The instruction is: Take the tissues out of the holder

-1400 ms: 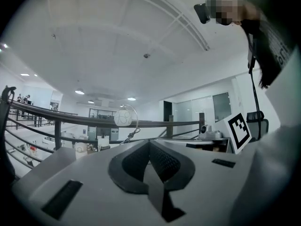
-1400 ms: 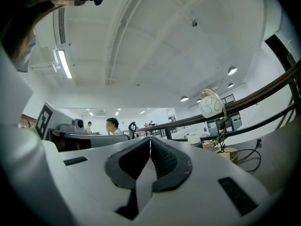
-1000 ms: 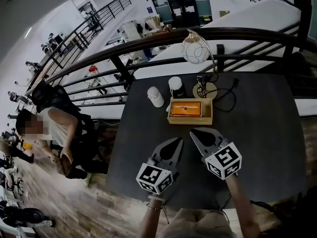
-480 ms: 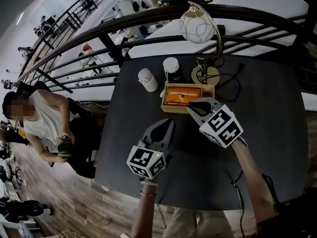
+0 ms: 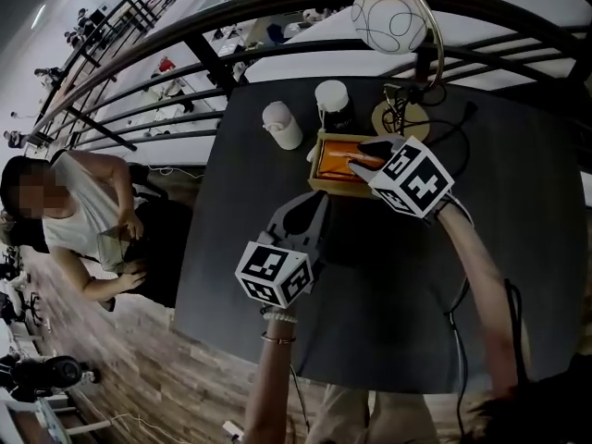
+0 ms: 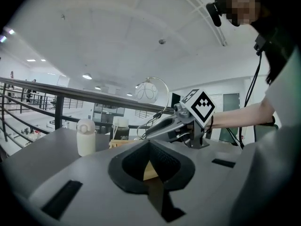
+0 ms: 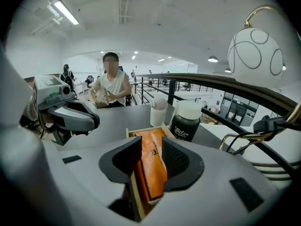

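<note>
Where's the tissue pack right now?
Head view, upper centre: the orange tissue pack lies in the wooden holder, just this side of the dark jar, between the right gripper's open jaws.

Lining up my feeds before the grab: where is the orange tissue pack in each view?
Head view: orange tissue pack upper centre, inside the wooden holder.
Left gripper view: pack not made out; only the wooden holder's edge shows.
Right gripper view: pack centre, between the open jaws.
Shared landmark: white bottle.
</note>
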